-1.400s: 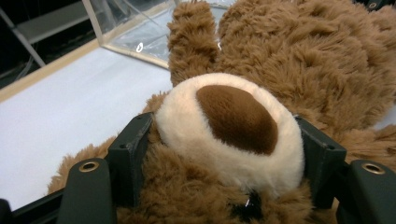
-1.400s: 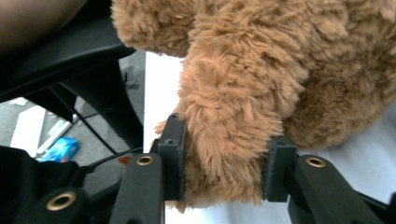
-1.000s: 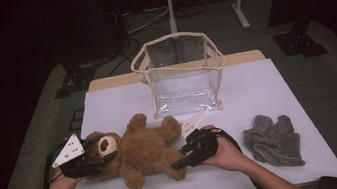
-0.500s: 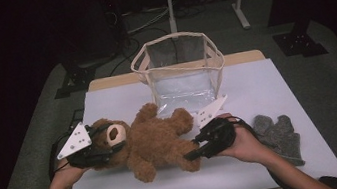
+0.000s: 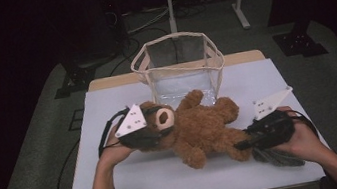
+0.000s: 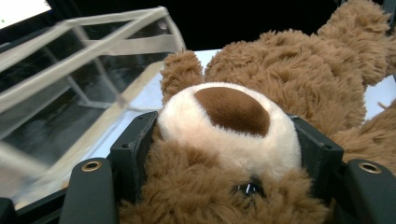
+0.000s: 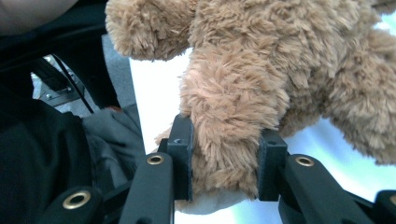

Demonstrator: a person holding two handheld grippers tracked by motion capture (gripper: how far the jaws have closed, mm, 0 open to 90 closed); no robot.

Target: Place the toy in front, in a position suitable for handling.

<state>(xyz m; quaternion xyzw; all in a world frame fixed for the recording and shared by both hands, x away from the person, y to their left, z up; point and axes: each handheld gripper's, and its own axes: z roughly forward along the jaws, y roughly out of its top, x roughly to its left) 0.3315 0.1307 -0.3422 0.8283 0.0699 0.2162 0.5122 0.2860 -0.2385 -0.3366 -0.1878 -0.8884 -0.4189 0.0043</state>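
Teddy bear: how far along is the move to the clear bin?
Done: left gripper is shut on the teddy bear's head, right gripper on a leg. In hand: the bear is carried between them, just in front of the clear bin. Left: lift it over the rim, drop it in, release.

Teddy bear [image 5: 202, 130]: brown plush, cream muzzle with dark brown nose, small black eye. Lies lengthwise across the white tabletop [image 5: 265, 80], head to the left, legs to the right, face up. Head clamped in left claw [image 5: 159, 137]; one leg clamped in right claw [image 5: 250, 144]. Just near of the clear bag [image 5: 179, 70].
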